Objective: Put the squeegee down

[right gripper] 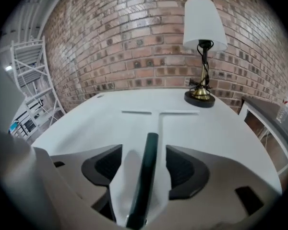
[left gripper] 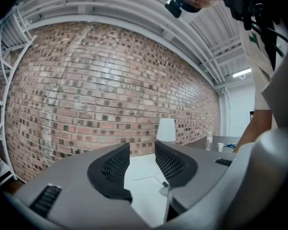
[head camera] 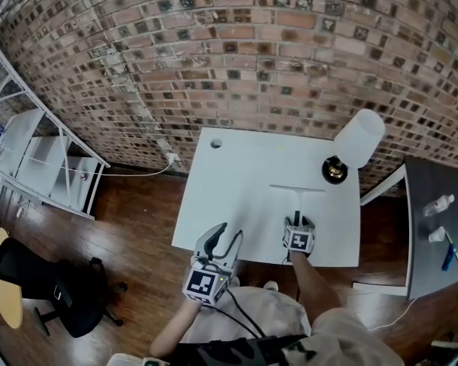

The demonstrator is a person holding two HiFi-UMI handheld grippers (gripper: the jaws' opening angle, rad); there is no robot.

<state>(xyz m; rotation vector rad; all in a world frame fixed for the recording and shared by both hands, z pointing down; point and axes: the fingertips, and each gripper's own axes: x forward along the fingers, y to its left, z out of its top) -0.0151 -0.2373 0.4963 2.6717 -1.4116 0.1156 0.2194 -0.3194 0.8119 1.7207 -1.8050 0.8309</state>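
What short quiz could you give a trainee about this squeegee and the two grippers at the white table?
1. True or false: the squeegee lies on the table, its handle between the right gripper's parted jaws.
2. What stands at the table's far right corner? A kettle; B lamp; C vase.
3. Fill in: the left gripper's jaws stand ___, nothing between them.
Key: 1 true; 2 B; 3 apart.

The squeegee (head camera: 296, 200) lies flat on the white table (head camera: 214, 204), blade end away from the person. A table lamp (head camera: 355, 147) stands at the far right corner.
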